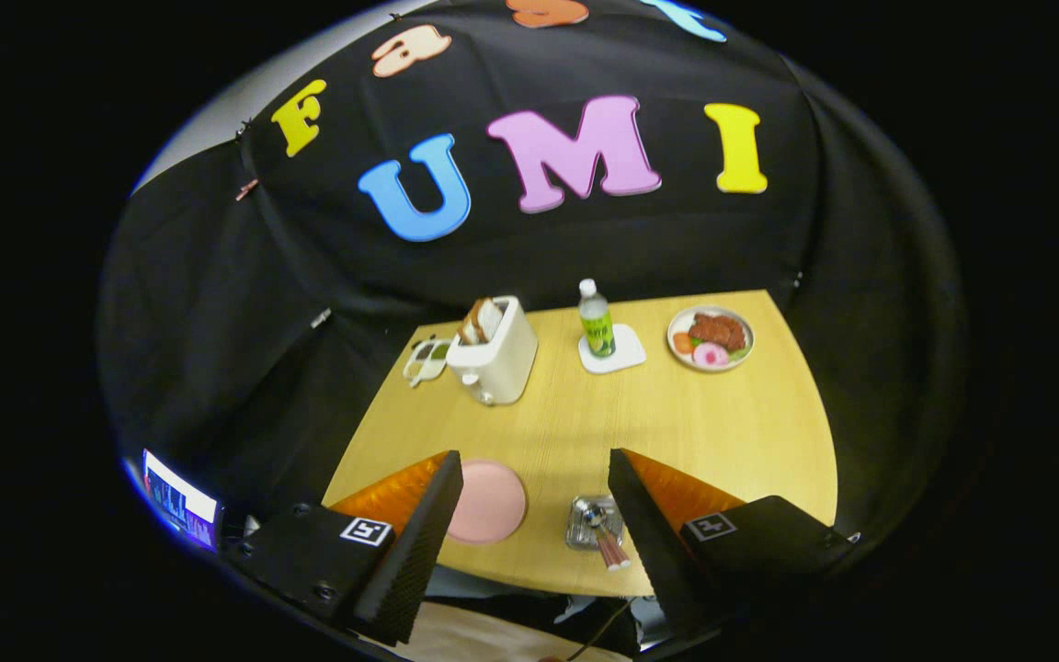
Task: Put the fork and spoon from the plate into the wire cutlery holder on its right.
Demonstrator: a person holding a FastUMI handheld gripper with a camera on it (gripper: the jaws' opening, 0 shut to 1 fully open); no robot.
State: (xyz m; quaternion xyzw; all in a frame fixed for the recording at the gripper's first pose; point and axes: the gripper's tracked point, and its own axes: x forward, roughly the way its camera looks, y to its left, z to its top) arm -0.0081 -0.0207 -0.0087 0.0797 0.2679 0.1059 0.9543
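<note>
The jaws [529, 515] hang spread and empty high above the worktop [677, 414], apparently because both utensils already stand in the wire cutlery holder [596, 524] just right of the bare pink plate [488, 501], suggesting the task is done.

Cam rides tongs [529, 487], high above near table [677, 414] edge, facing fwd toward far wall.

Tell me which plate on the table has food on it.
The far plate beside the bottle carries food. The pink plate between the open tongs is bare.
</note>
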